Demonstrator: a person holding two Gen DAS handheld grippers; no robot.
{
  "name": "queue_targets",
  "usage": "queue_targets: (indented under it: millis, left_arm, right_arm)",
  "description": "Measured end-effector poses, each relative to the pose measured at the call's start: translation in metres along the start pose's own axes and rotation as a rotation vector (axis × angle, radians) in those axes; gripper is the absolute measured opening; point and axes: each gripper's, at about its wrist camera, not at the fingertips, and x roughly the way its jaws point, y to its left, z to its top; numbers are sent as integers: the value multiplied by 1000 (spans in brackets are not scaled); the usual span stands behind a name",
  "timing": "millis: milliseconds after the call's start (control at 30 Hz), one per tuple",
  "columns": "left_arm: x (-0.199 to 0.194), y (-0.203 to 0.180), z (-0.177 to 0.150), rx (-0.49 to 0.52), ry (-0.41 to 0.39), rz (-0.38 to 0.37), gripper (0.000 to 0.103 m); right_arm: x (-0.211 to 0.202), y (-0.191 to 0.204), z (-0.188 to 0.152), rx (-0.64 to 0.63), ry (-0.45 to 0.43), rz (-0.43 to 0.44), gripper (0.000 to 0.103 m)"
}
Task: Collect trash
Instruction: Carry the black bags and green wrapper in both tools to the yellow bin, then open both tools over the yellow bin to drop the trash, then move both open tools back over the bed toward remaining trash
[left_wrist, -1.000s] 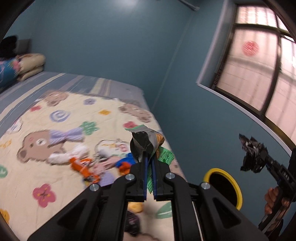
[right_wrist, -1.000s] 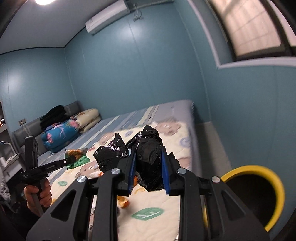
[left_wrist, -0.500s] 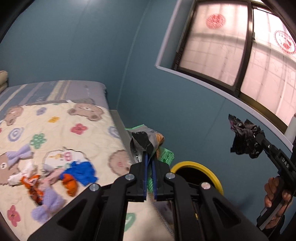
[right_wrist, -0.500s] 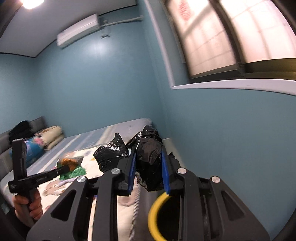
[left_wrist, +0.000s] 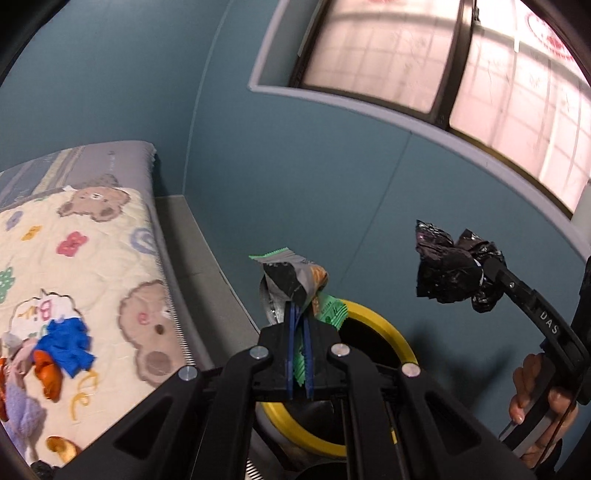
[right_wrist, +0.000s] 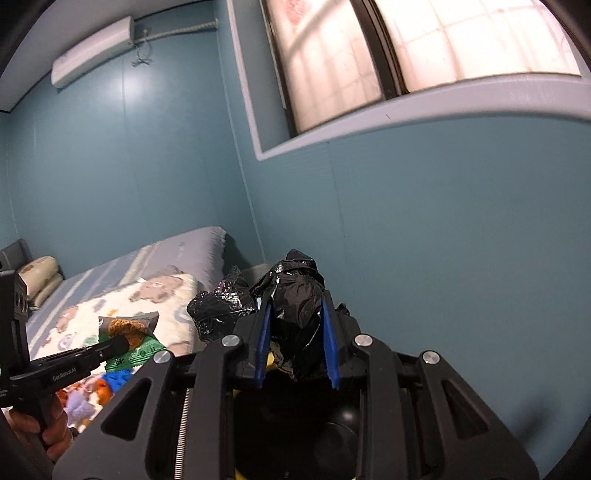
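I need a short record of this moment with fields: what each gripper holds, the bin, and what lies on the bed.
left gripper: shut on a snack wrapper
right gripper: shut on a crumpled black bag
bin: yellow rim, open, on the floor beside the bed, below both grippers
bed: bear-print quilt with small blue, orange and purple items

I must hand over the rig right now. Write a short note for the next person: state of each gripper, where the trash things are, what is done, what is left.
Left gripper: shut on the snack wrapper, held above the yellow-rimmed bin.
Right gripper: shut on the black plastic bag, also over the bin.
Done: both pieces are picked up and carried to the bin beside the bed.
Left: release both into the bin. Colourful items lie on the bed; whether they are trash I cannot tell.
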Motion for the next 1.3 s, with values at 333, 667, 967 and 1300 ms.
queue_targets:
  millis: [333, 667, 967, 1300]
  left_arm:
    - [74, -14, -34, 3, 169, -80, 4]
    - [82, -7, -47, -12, 184, -64, 53]
    - [45, 8, -47, 1, 93, 67, 90]
    - [-19, 56, -48, -2, -11, 211, 95]
  right_arm:
    - [43, -20, -26, 12, 81, -73, 26]
    - [45, -16, -47, 21, 119, -95, 48]
    - [29, -1, -43, 20, 94, -62, 71]
    - [17, 62, -45, -56, 91, 90, 84]
